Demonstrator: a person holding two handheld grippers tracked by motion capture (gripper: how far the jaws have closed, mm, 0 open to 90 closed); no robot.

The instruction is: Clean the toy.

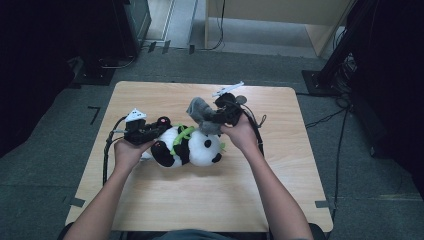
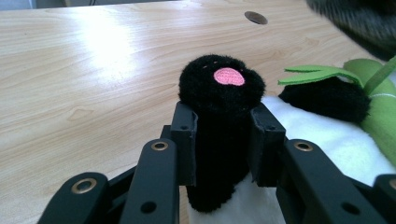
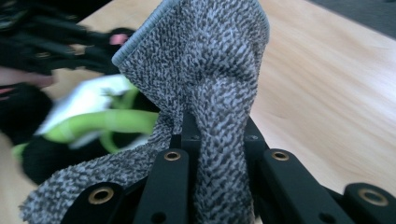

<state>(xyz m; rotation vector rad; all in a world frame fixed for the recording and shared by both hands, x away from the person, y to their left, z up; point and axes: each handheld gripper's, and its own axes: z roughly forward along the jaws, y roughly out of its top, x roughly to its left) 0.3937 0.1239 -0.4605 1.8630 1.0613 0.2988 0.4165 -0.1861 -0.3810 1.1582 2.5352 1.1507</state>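
We see a pale wooden tabletop (image 1: 165, 200) from above, with a person's two forearms reaching in from its near edge, each hand holding a black two-jaw claw. A plush panda toy with black and white fur and green leaf trim (image 1: 192, 146) lies on its back near the middle of the tabletop, a little toward the far edge. The left claw (image 1: 156, 131) sits at the toy's left side, and in the left gripper view its two jaws are clamped on the toy's black plush paw with a pink embroidered pad (image 2: 221, 100), which stands up between them. The right claw (image 1: 212, 119) is raised above the toy's head, toward the far edge of the tabletop. In the right gripper view its jaws are pressed together on a grey speckled terry cloth (image 3: 205, 79), which bunches upward from the jaws and hangs down on the left. In the high view the cloth is lifted off the tabletop, just above the toy's head.
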